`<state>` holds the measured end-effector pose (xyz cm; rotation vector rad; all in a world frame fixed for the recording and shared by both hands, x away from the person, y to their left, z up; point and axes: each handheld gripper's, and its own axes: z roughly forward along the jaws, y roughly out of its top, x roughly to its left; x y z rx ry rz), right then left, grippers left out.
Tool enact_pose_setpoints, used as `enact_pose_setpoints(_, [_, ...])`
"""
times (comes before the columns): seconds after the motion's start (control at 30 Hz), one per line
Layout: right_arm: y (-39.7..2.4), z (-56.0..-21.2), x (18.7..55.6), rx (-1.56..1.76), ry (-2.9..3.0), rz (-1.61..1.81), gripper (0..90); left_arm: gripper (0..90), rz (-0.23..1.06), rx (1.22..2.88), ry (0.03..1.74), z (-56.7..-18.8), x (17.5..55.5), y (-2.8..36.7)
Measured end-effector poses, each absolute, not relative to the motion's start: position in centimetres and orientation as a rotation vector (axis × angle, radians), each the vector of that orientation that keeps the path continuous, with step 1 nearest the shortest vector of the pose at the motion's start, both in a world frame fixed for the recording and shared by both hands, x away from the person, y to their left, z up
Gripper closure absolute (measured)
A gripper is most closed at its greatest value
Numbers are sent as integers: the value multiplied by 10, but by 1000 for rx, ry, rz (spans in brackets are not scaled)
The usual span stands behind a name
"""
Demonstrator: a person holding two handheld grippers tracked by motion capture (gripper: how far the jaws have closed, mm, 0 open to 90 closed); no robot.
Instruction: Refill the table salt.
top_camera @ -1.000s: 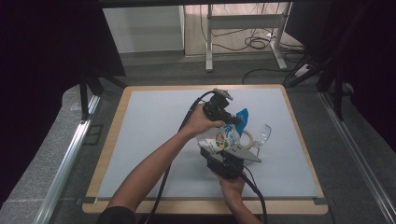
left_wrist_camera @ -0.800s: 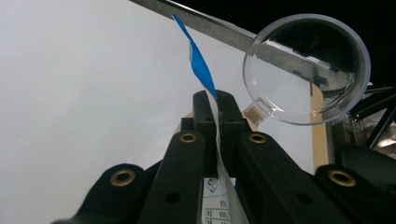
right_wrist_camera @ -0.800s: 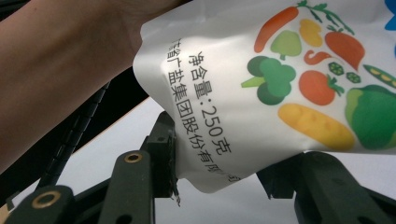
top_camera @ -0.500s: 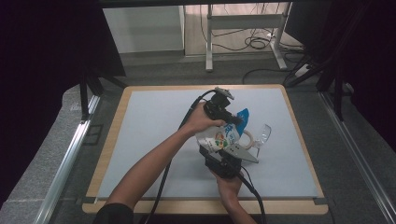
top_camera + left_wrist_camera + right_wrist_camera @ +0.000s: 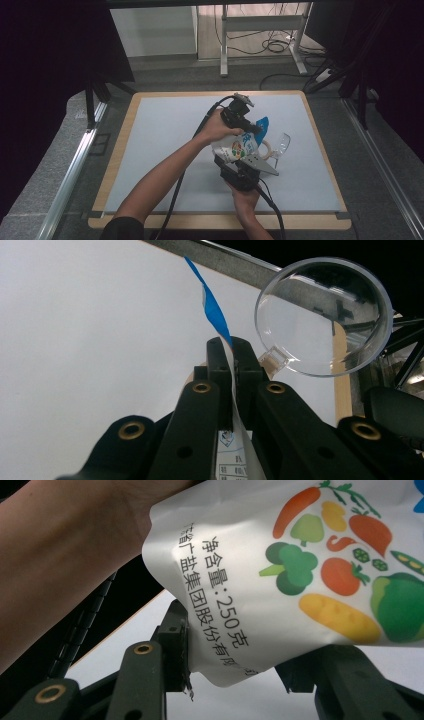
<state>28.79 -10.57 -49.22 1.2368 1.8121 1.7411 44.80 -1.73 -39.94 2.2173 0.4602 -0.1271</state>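
Note:
A white pouch printed with vegetables and topped by a blue strip hangs tilted above the grey mat, held between both grippers. My left gripper pinches its flat blue top edge; in the left gripper view the jaws are shut on that thin edge. From below, my right gripper clamps the pouch's bottom; in the right gripper view the jaws press on both sides of the bulging pouch. A clear plastic cup lies just right of the pouch.
A wooden border frames the mat. Beyond the far edge stand desk legs and loose cables on the floor. A metal rail runs along the left side. A forearm crosses close to the right gripper.

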Motion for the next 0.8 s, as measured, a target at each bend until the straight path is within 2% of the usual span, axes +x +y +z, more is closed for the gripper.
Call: enact_pose_setpoints(0.8, [-101, -492, 290, 1241, 1790, 1748, 560, 896, -125, 2237, 452, -397, 451, -17])
